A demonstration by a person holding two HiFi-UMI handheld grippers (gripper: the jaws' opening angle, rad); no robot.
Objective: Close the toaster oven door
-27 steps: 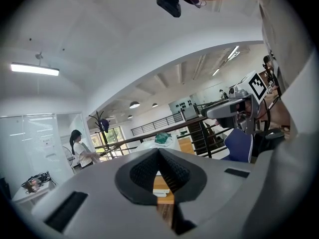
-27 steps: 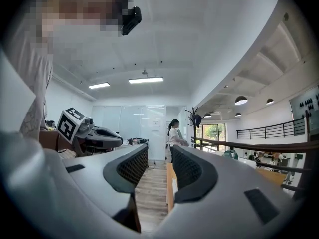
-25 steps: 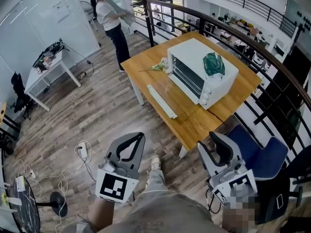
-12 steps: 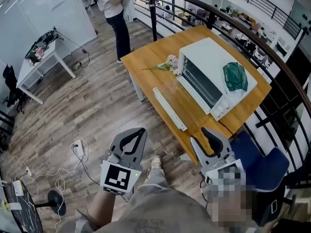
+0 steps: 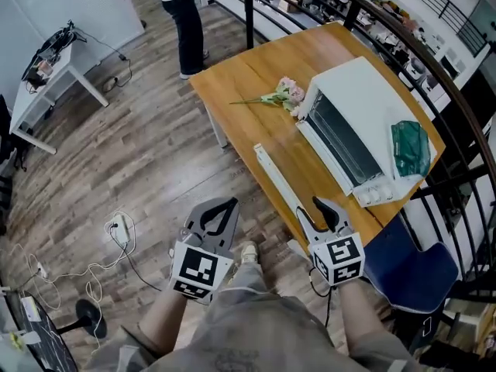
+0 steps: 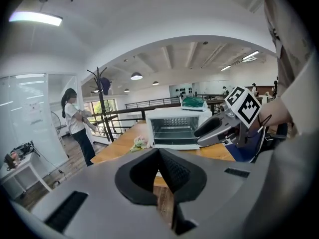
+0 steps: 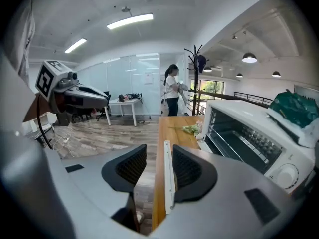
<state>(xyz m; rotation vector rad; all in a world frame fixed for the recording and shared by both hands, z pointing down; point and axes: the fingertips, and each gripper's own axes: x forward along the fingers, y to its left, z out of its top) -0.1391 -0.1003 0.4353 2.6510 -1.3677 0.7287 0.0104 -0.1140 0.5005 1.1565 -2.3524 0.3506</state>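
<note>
The white toaster oven [image 5: 364,118] stands on the wooden table [image 5: 256,68] with its door [image 5: 325,155] folded down flat. The door's long white handle [image 5: 277,178] points toward me. My right gripper [image 5: 318,210] hovers at the table's near edge, by the handle's near end. Its jaws are opening. In the right gripper view the handle [image 7: 167,176] shows in the gap of the right gripper [image 7: 159,166], and the pads do not press on it. My left gripper [image 5: 225,208] hangs over the floor, left of the table, shut and empty, and its pads meet in the left gripper [image 6: 160,156] view.
A green cloth [image 5: 411,147] lies on top of the oven and a bunch of flowers [image 5: 283,95] beside it. A blue chair [image 5: 411,266] stands right of my right gripper. A person [image 5: 182,6] stands beyond the table's far end. A dark railing [image 5: 434,60] runs behind it; cables [image 5: 116,231] lie on the floor.
Both grippers have come forward toward the table. The right one has moved from beside the blue chair to the handle's near end. The oven now sits further right in the head view.
</note>
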